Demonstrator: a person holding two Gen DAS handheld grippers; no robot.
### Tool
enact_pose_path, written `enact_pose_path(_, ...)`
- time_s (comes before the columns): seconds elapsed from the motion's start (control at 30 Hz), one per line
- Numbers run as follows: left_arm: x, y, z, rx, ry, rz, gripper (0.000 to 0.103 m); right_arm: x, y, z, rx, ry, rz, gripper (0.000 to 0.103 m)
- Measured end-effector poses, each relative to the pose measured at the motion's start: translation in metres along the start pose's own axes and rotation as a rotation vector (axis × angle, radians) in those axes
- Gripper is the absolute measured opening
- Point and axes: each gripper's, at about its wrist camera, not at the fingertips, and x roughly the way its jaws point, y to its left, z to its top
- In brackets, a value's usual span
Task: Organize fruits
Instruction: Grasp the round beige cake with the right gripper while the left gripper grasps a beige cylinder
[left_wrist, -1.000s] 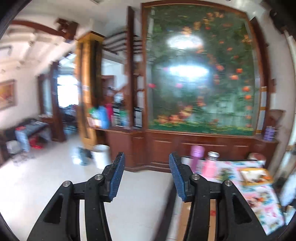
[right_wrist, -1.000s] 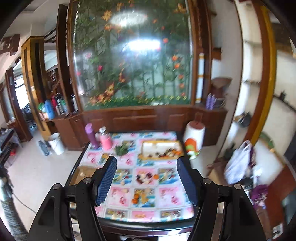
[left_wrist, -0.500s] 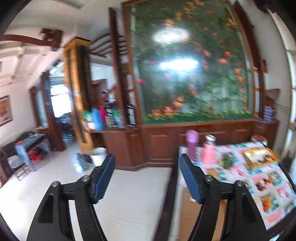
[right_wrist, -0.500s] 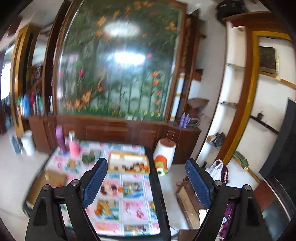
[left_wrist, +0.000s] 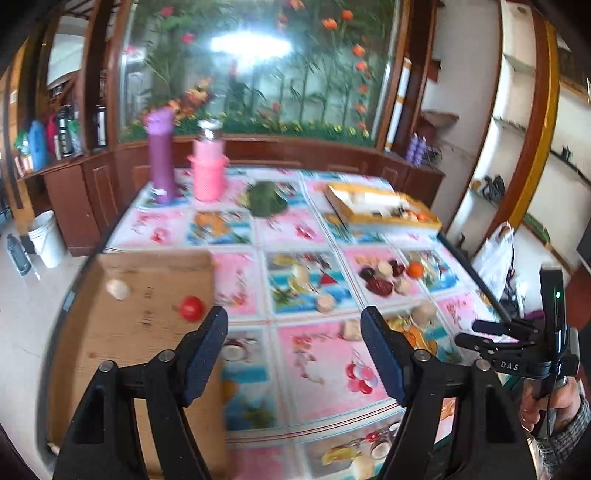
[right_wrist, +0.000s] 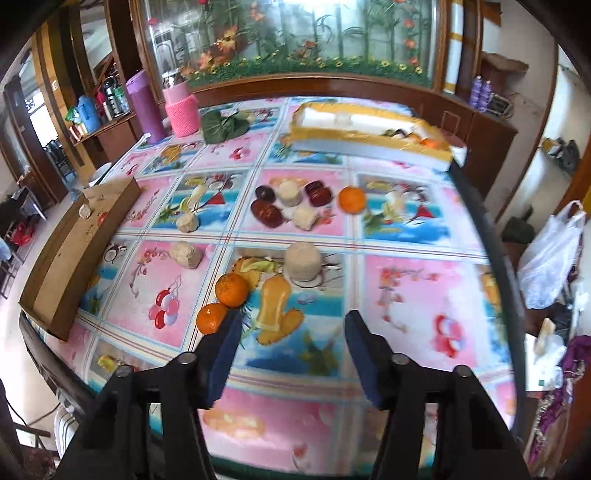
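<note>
Fruits lie loose on a table with a colourful printed cloth (right_wrist: 406, 295). Two oranges (right_wrist: 231, 290) sit near the front left, a third orange (right_wrist: 352, 199) further back. Dark red fruits (right_wrist: 266, 214) and pale round fruits (right_wrist: 303, 261) lie mid-table. A brown cardboard box (right_wrist: 74, 254) at the left holds a red fruit (left_wrist: 191, 308) and a pale fruit (left_wrist: 118, 290). A yellow-edged white tray (right_wrist: 369, 133) at the back holds some fruit. My left gripper (left_wrist: 293, 350) is open and empty above the front edge. My right gripper (right_wrist: 291, 343) is open and empty, just right of the oranges.
A purple bottle (right_wrist: 144, 107), a pink flask (right_wrist: 183, 110) and a green leafy bundle (right_wrist: 225, 127) stand at the table's back left. A white plastic bag (right_wrist: 550, 258) hangs to the right. A wooden cabinet with a glass flower panel (right_wrist: 295, 37) is behind the table.
Both grippers have swung down from facing the room and cabinet to hovering close over the table. The left view now shows the table and box instead of the floor. Both stay open.
</note>
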Motion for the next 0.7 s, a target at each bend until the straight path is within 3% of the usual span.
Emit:
enact_pose_path(0.1, 0.047, -0.023, -0.009, 0.027, 0.089, -0.032, 0.052, 0.016, -0.004, 0.006, 0.010, -0.018, 0.030, 0.053)
enact_pose_path(0.33, 0.117, -0.038, -0.013, 0.013, 0.221, -0.064, 0.051, 0.031, -0.028, 0.020, 0.020, -0.076, 0.075, 0.053)
enact_pose_path(0.7, 0.167, -0.050, 0.000, -0.007, 0.291, -0.136, 0.051, 0.060, -0.038, 0.040, 0.014, -0.044, 0.184, 0.053)
